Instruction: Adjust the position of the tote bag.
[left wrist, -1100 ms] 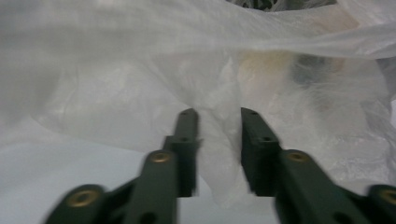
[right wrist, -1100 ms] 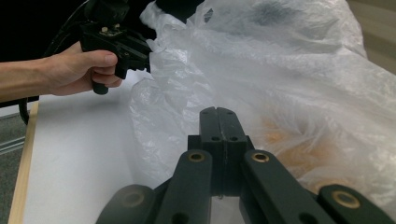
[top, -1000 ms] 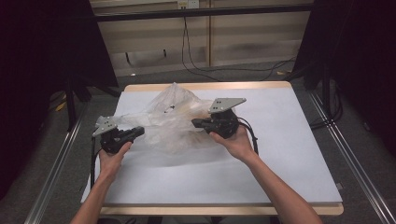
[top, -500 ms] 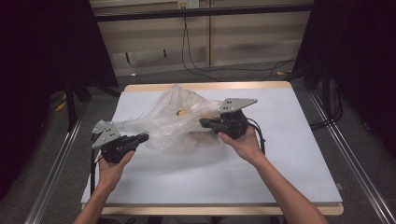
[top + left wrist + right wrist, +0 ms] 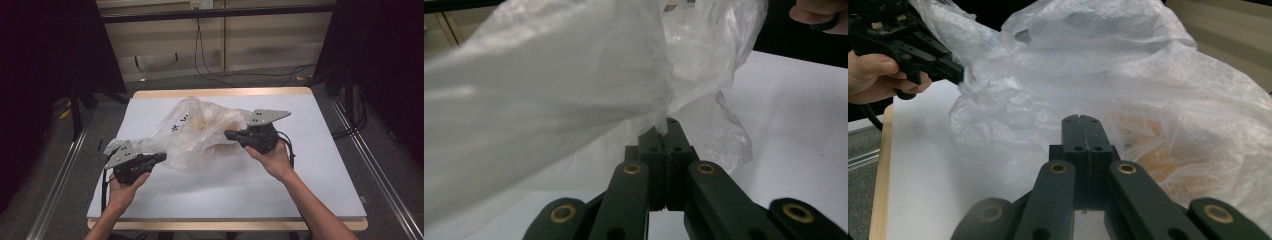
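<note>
Brownish contents (image 5: 1153, 150) inside the plastic bag (image 5: 200, 130) stay blurred.

Both forearms reach in from the near edge, spread wide apart. The left hand (image 5: 121, 186) sits low and close to the person, palm up under the body of the left tongs (image 5: 161, 157), fingers curled round it, the grey plate on top tilted toward the right. Its jaws point across to the right and are pressed flat together, with thin film pinched at their tips. The right hand (image 5: 270, 156) is stretched farther forward, wrist bent, gripping the right tongs (image 5: 229, 134) from below and behind. Those jaws point left, toward the other hand, and are closed tight against each other, clamped on film. A cable loops behind the right wrist.
</note>
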Tool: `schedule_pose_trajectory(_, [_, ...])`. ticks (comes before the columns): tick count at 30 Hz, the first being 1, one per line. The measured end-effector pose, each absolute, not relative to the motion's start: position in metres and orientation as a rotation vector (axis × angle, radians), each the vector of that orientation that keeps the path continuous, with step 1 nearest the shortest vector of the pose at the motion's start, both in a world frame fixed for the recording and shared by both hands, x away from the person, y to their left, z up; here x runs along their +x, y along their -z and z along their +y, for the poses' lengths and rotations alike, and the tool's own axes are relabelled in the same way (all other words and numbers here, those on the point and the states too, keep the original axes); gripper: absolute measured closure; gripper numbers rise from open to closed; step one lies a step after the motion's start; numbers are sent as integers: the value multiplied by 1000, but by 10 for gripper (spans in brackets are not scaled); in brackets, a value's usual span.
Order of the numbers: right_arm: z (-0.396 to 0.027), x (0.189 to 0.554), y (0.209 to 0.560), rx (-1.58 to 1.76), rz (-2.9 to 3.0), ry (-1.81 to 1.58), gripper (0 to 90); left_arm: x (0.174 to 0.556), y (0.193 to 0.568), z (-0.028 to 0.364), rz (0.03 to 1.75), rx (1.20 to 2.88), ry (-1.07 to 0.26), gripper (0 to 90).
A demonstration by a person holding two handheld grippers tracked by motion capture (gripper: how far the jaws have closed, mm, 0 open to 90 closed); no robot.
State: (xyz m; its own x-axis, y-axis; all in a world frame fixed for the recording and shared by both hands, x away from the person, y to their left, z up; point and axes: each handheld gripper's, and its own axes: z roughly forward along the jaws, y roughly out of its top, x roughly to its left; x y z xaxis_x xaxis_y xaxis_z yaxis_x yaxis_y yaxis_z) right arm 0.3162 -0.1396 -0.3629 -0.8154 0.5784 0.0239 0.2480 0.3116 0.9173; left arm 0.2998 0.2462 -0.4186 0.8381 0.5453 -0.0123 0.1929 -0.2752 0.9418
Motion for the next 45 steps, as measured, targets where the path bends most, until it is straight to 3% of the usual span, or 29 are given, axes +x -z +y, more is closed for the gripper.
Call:
schedule_pose_trajectory(14, [-174, 302, 367, 804, 2236, -1491, 900, 287, 417, 236, 496, 1870, -392, 900])
schedule_pose_trajectory(45, [-238, 262, 416, 974, 2254, -1340, 900, 253, 431, 182, 265, 2040, -317, 900])
